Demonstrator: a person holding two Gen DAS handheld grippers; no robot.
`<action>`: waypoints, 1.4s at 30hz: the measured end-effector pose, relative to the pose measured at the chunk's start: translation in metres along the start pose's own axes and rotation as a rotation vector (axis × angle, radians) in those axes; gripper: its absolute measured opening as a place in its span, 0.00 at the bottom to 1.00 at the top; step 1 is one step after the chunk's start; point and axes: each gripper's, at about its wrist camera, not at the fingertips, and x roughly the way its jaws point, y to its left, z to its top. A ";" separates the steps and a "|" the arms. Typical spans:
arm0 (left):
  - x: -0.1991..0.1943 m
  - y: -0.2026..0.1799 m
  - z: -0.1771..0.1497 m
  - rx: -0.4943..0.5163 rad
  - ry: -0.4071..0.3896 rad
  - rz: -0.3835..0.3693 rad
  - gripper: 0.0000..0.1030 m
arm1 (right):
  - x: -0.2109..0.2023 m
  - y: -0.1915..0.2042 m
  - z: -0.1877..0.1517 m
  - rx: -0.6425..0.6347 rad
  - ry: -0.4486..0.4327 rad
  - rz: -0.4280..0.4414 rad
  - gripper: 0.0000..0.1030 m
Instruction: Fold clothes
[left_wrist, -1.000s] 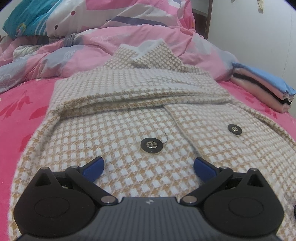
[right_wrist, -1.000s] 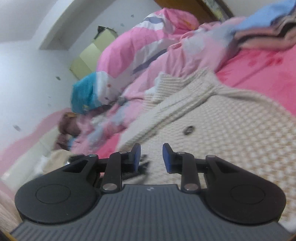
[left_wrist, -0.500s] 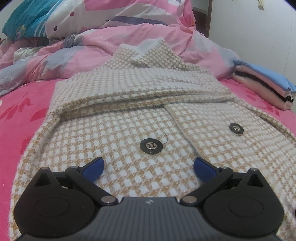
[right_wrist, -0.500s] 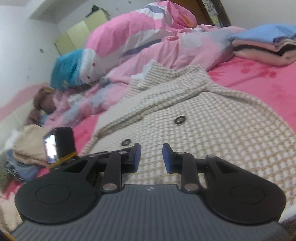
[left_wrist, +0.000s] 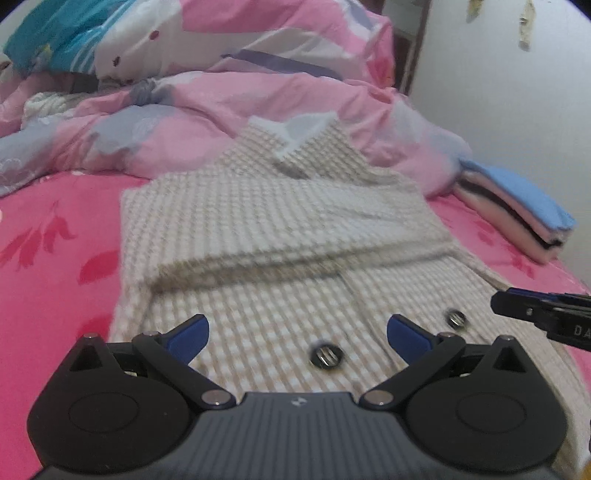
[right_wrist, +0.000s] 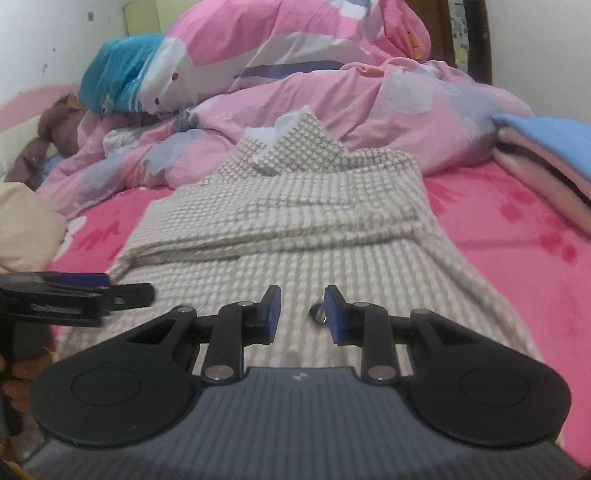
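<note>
The checked jacket (left_wrist: 280, 236) lies flat on the pink bed (left_wrist: 55, 236), sleeves folded across, hem toward you. Your left gripper (left_wrist: 297, 334) hovers spread wide, your right gripper (right_wrist: 302, 314) narrowly parted, both empty. Drop onto the hem corners, clear of the snap buttons (left_wrist: 327, 356), and pinch together.

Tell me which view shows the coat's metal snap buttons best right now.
The left wrist view: two snap buttons lie in plain sight on the checked coat, though slightly blurred. The right wrist view shows only one, mostly hidden behind the right gripper.
</note>
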 end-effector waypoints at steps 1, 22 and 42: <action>0.006 0.002 0.001 -0.007 0.004 0.013 1.00 | 0.010 -0.004 0.004 -0.006 0.004 -0.004 0.24; -0.196 -0.029 0.050 0.032 -0.153 -0.342 1.00 | -0.160 0.010 -0.018 0.088 -0.237 -0.122 0.25; -0.098 0.007 0.074 0.152 -0.234 -0.078 1.00 | -0.095 0.027 -0.006 0.021 -0.155 -0.050 0.25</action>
